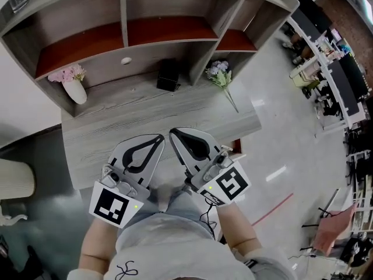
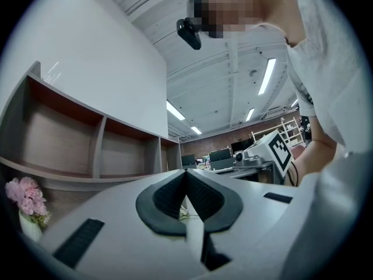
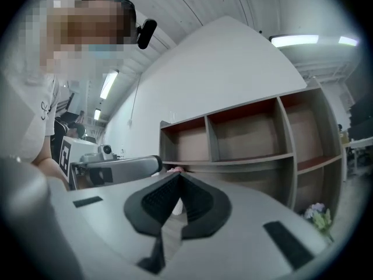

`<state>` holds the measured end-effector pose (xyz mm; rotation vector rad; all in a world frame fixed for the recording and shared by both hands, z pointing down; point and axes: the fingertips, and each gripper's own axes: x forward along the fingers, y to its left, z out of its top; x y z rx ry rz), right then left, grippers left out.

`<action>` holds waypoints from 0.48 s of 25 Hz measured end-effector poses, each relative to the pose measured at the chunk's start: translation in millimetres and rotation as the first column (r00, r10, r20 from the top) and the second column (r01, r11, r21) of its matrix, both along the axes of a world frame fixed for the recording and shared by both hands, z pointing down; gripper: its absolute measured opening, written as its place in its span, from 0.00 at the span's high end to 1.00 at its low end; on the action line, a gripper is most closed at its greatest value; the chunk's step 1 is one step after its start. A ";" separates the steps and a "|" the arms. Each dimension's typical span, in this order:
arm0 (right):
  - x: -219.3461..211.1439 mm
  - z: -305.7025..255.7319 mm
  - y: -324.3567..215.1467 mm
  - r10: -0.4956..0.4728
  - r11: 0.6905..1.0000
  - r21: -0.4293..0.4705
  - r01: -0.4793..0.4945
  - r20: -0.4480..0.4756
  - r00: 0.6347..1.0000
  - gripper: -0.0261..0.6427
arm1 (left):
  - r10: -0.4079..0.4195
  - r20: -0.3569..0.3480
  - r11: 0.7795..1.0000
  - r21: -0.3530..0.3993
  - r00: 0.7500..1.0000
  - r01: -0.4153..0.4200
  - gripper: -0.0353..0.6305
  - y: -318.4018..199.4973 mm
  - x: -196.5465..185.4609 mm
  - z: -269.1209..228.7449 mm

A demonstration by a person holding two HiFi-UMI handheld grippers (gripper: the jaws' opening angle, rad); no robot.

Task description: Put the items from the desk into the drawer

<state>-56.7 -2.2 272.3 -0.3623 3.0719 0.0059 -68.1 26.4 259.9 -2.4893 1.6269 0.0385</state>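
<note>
The left gripper (image 1: 158, 139) and right gripper (image 1: 173, 133) hang at the near edge of the desk (image 1: 116, 127), jaws pressed together, empty, seemingly poised to begin collecting.

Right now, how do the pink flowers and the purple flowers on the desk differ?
The pink flowers stand upright in a white vase; the purple flowers lie flat on the desk with no vase. The pink flowers sit at the desk's left end, the purple flowers towards its right end. Both rest at the back of the desk, close to the shelf unit.
</note>
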 end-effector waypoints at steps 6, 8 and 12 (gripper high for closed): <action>-44.7 -10.3 24.8 -0.037 0.999 0.024 0.037 0.008 0.999 0.95 | -0.037 -0.001 0.999 0.010 0.999 0.037 0.93 24.9 -45.3 -3.4; -57.8 -12.2 31.3 -0.045 0.999 0.029 0.045 0.008 0.999 0.95 | -0.044 -0.009 0.999 0.011 0.999 0.044 0.93 31.3 -59.1 -3.5; -75.4 -15.1 39.6 -0.051 0.998 0.034 0.051 -0.004 0.999 0.95 | -0.043 -0.024 0.999 0.021 0.999 0.044 0.93 36.9 -76.9 -5.4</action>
